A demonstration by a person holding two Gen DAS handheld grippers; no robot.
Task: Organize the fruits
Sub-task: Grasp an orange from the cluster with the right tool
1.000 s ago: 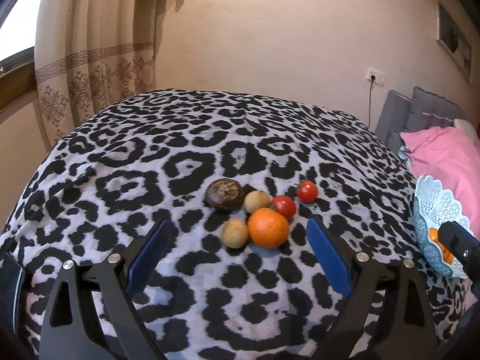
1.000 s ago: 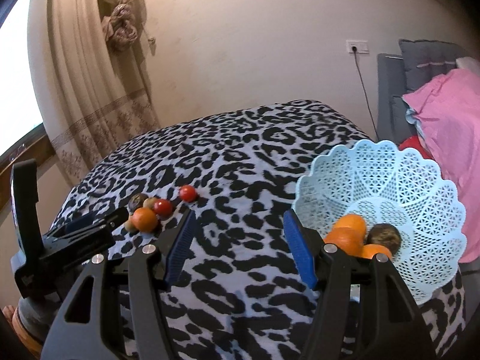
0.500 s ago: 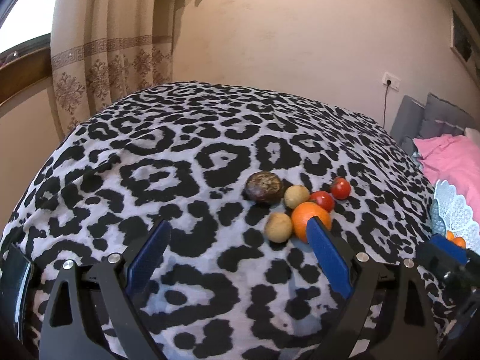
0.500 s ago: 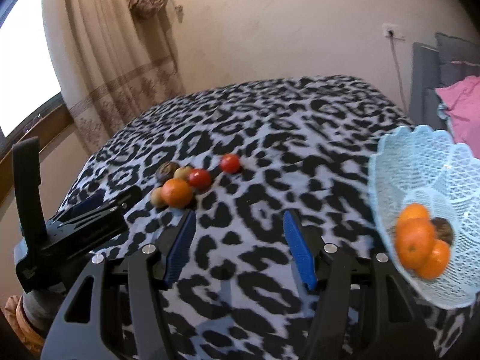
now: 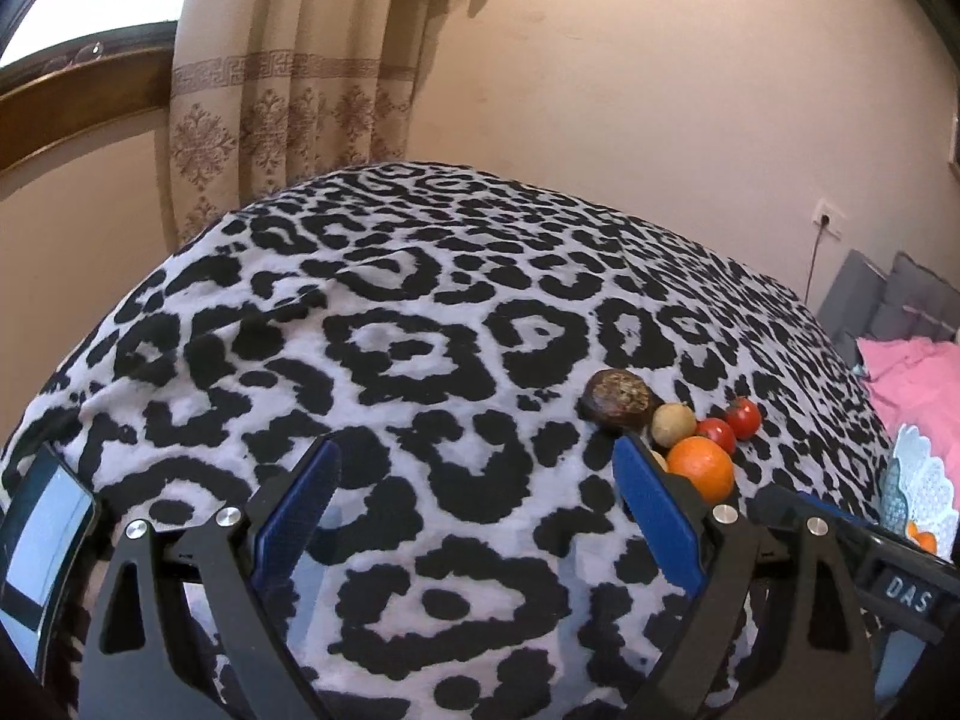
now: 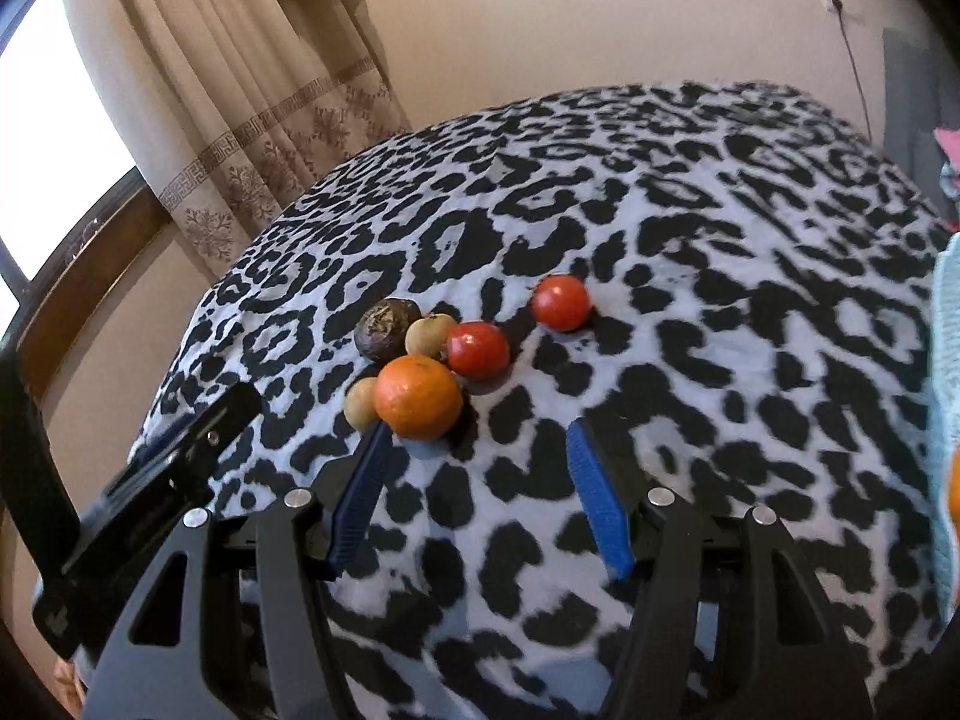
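**Right gripper closing in on fruit cluster, nothing held yet**

Right gripper (image 6: 474, 480) hangs over the leopard-print bedspread (image 6: 690, 240) with its blue pads apart and nothing between them; the orange (image 6: 418, 398) sits just ahead of the left pad, off-centre from the gap. Left gripper (image 5: 474, 516) also has jaws wide apart, empty, aimed at bare bedspread with the cluster off to its right.

Fruits lie bunched mid-bed: the orange touches a small tan fruit (image 6: 362, 402) on one side and a red tomato (image 6: 478, 350) behind it; a second tan fruit (image 6: 429, 334) and a dark wrinkled fruit (image 6: 387, 329) sit behind those, all touching or nearly so. Another tomato (image 6: 561, 302) lies slightly apart from the rest. The pale blue lattice basket (image 5: 921, 495) is at the bed's right edge, with some orange fruit already in it, so the task looks partly done.

Risks, judged from the layout:
- Cluster is tight. A pad coming down beside the orange likely shoves the tan fruit or tomato, and round fruit rolls easily on soft cloth.
- Gripper is not centred on the orange; closing here probably clips its side and knocks it away.
- Soft bedding gives under pressure, so pads may snag fabric.
- Tomatoes bruise or split if squeezed hard.
- Both tools are close together; they could bump.
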